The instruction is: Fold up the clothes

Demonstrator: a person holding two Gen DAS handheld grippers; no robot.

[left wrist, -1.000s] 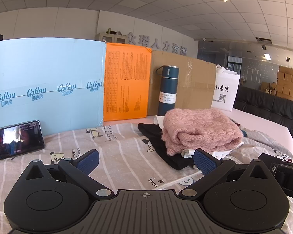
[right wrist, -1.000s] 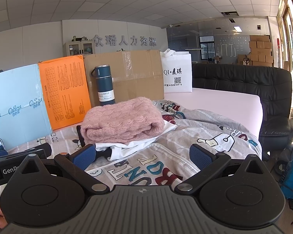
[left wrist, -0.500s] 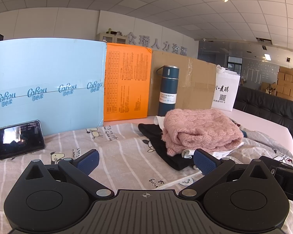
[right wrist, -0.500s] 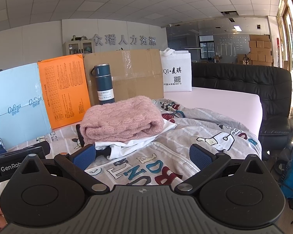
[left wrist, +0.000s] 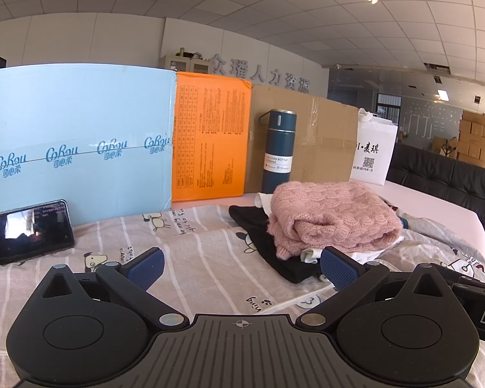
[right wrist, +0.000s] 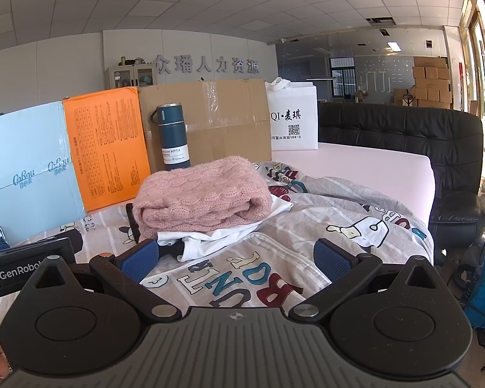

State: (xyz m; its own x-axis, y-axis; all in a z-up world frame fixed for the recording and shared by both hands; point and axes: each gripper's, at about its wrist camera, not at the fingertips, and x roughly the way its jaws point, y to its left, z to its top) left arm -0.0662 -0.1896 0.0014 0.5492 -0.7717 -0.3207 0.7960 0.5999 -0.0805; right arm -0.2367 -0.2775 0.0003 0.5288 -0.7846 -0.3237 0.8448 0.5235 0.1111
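1. Sweater: a folded pink knit sweater sits on top of a small pile, and everything below is placed from it.
2. Under the sweater lies a white garment, and under that a black garment that sticks out on the sweater's left and near side.
3. The pile rests on a striped cartoon-print sheet spread over the surface.
4. The left gripper hangs in front of the sweater and to its left, jaws spread wide with nothing between them; its right finger pad sits just before the near edge of the black garment, though contact cannot be told.
5. The right gripper hangs in front of the sweater and to its right, jaws also spread wide and empty; its left finger pad is near the white garment's edge.
6. Behind the sweater stands a dark blue bottle, upright against a cardboard box.
7. Left of the bottle stand an orange box and then a light blue box, with a phone propped at its foot.
8. Right of the sweater, behind, stands a white bag.
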